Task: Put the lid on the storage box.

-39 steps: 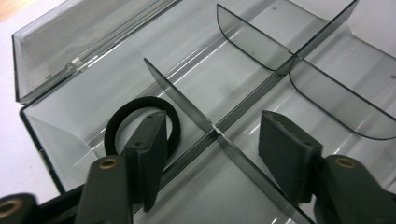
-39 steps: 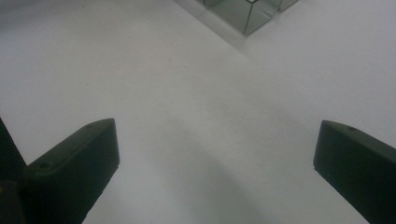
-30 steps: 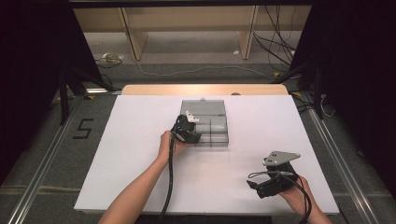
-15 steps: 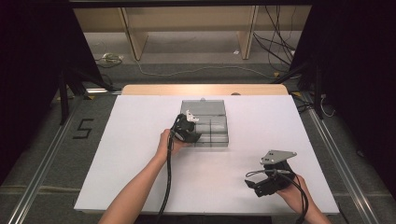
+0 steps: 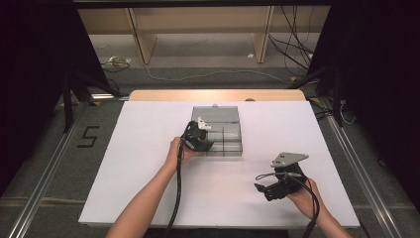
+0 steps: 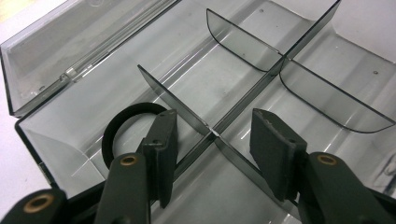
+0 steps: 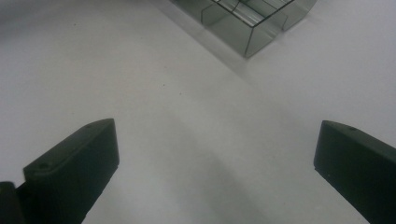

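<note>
White table [image 5: 148, 163] supports a clear compartment box [image 5: 218, 131], lid open. Left gripper [image 6: 212, 133] hangs over the box; its jaws, just closing, straddle a divider [image 6: 173, 100] without gripping. Black ring [image 6: 119, 126] lies in the adjacent compartment, apparently deposited. Right gripper [image 7: 215, 154] idles, jaws wide and empty. Remaining: withdraw, possibly close lid.

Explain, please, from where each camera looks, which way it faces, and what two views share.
High view: above the person's side, facing forward and down on the white table; both forearms, left gripper, right gripper.
Left gripper view: on the left gripper, facing into the clear divided box; black ring beside one jaw.
Right gripper view: on the right gripper, over the table.
All three share the box.
</note>
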Available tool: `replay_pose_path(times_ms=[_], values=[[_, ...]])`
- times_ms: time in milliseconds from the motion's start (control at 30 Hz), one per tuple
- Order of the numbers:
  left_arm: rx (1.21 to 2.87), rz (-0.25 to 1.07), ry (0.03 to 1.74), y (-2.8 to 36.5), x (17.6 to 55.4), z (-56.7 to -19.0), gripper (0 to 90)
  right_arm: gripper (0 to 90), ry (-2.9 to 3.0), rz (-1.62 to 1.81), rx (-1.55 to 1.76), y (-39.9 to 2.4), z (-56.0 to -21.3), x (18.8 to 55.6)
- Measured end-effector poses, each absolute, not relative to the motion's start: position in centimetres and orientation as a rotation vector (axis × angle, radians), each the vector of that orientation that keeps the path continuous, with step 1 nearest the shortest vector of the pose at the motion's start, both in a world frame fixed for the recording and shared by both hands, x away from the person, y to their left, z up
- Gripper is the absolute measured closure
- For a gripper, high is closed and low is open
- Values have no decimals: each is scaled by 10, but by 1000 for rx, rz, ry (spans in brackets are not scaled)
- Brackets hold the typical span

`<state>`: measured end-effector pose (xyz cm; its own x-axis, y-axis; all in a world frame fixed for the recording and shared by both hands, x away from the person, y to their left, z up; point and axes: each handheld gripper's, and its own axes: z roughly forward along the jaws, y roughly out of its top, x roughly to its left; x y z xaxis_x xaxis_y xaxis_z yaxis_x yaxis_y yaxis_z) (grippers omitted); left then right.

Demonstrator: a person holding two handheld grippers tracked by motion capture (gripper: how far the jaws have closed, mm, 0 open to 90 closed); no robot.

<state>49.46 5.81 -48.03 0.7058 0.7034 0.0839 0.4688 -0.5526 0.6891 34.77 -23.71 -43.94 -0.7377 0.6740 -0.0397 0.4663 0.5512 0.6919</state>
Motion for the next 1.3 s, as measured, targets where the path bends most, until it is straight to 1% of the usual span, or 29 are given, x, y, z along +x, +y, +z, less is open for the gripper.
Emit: replay_pose_path(times_ms=[167, 633, 733, 833, 867, 900, 933, 967, 1000, 1133, 1200, 1267, 1300], values=[[2258, 468, 886, 58, 494, -480, 520, 8, 2479, 977, 946, -231, -440, 359], [2264, 466, 871, 58, 495, -480, 527, 10, 2456, 946, 995, -216, -441, 407], [2267, 467, 869, 58, 495, -480, 527, 24, 2425, 956, 1013, -215, -439, 418], [2261, 468, 871, 58, 494, -480, 527, 64, 2403, 964, 1045, -215, -438, 429], [2261, 467, 871, 58, 494, -480, 527, 89, 2394, 963, 1053, -215, -438, 433], [2262, 469, 869, 58, 494, -480, 527, 160, 2390, 964, 1063, -215, -439, 438], [2262, 470, 869, 58, 494, -480, 527, 199, 2383, 958, 1080, -214, -439, 442], [2262, 471, 868, 58, 494, -480, 527, 204, 2377, 951, 1089, -214, -439, 446], [2262, 472, 867, 58, 494, -480, 527, 230, 2378, 952, 1089, -214, -440, 450], [2265, 473, 865, 58, 494, -480, 527, 375, 2364, 949, 1104, -214, -443, 465], [2262, 472, 867, 58, 494, -480, 528, 520, 2360, 945, 1109, -213, -444, 471], [2265, 472, 865, 58, 494, -480, 528, 689, 2357, 945, 1111, -214, -445, 478], [2265, 473, 865, 58, 494, -480, 528, 745, 2346, 950, 1120, -214, -446, 480]])
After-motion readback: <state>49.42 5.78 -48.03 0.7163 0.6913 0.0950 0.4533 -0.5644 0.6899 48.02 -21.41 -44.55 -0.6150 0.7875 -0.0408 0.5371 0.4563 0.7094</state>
